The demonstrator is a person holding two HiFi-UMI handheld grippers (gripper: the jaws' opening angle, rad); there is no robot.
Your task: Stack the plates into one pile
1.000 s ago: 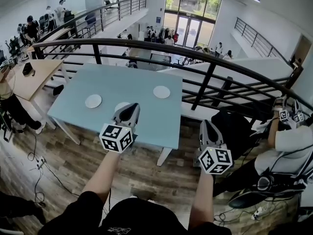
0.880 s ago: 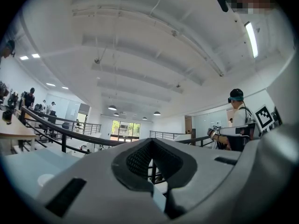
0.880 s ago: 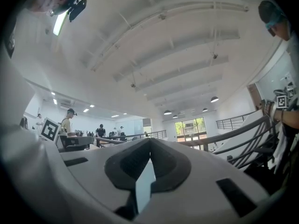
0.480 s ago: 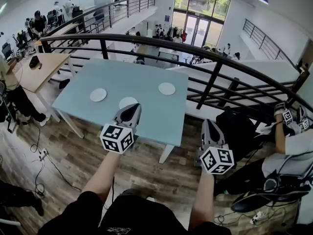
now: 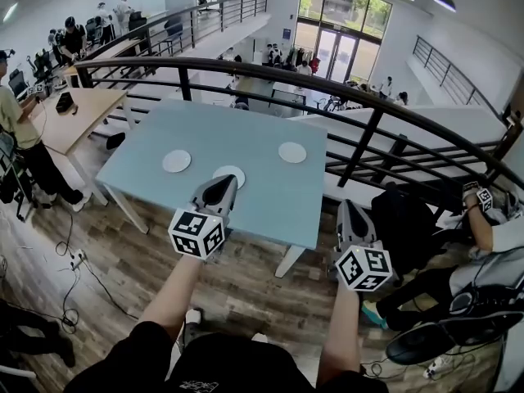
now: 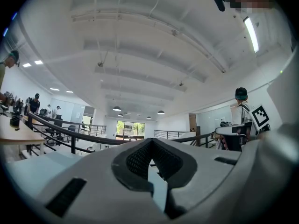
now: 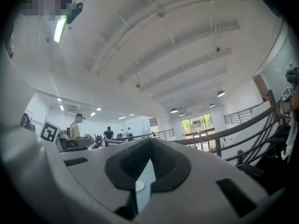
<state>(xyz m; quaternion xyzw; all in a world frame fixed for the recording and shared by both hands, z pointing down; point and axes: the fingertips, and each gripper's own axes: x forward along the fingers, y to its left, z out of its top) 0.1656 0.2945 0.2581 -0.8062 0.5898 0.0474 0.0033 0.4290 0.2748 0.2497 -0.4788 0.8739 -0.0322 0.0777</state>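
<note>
Reaching up from the bottom of the head view, two bare forearms each carry a gripper toward a light blue table (image 5: 270, 199) in the middle of the frame. Three white plates lie apart on it, none stacked: the left plate (image 5: 176, 161), the middle plate (image 5: 232, 171) just right of it and slightly lower, and the right plate (image 5: 292, 152) well apart toward the right of the tabletop.

The left gripper (image 5: 219, 185) sits over the table's lower edge, and its tip overlaps the middle plate in the picture. Whether it touches that plate cannot be told. In its own view the jaws are clenched together with nothing between them.

The right gripper (image 5: 350, 213) is at lower right, past the table's lower right corner and over the wooden floor (image 5: 246, 289). Its jaws are likewise pressed together and empty. Through the slit below them, a sliver of a white plate shows.

A black railing (image 5: 360, 150) curves across the frame behind the table.
</note>
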